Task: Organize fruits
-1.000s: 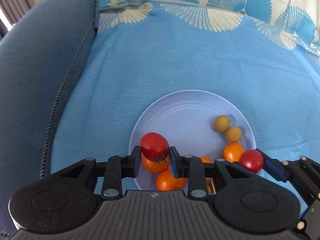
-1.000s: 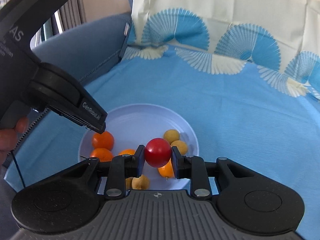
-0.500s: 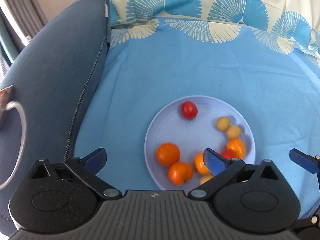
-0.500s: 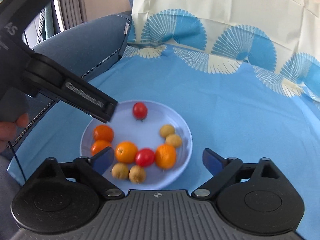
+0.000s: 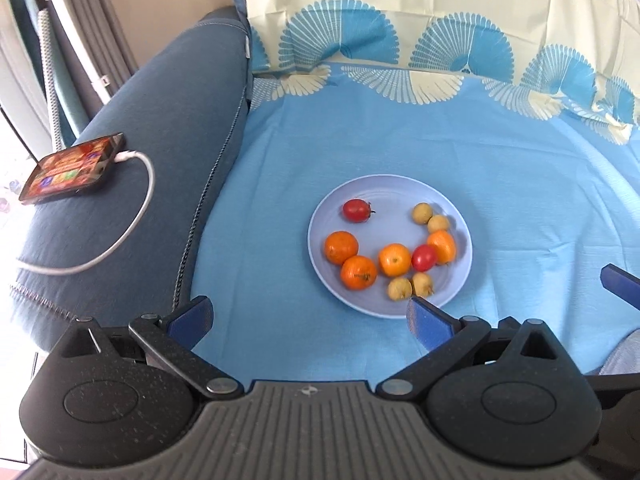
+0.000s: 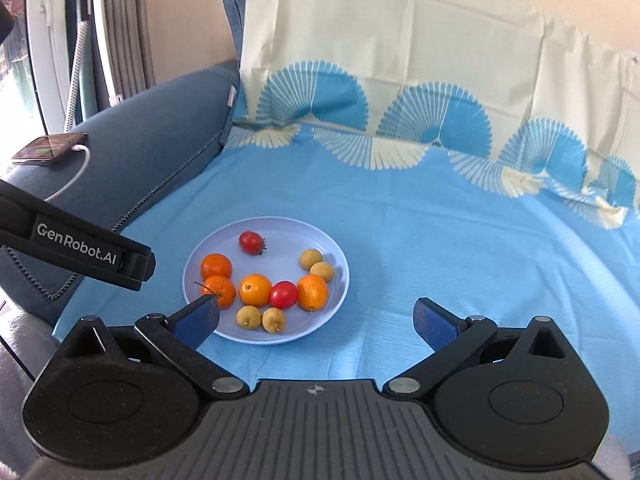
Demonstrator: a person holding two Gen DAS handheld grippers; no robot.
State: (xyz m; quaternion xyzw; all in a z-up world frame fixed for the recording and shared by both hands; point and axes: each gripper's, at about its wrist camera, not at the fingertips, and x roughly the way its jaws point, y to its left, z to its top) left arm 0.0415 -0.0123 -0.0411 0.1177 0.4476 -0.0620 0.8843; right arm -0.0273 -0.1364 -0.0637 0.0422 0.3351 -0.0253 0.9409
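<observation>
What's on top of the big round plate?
On the plate lie two red tomatoes, four oranges and four small yellow-brown fruits. Nothing is stacked. One finger of the right gripper hides a bit of the rim.

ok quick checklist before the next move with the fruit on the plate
1. Left gripper empty and open: ok, jaws spread, nothing between them.
2. Right gripper empty and open: ok, jaws spread wide.
3. All fruit on the plate: ok, none lies on the blue cloth.
4. Fruit grouped by kind: not ok, one tomato sits alone at the far side, the other tomato is wedged between two oranges.
5. Path clear of the phone and cable: ok, both lie on the sofa arm, away from the plate.
6. Fruit at rest: cannot tell from a single moment.
</observation>
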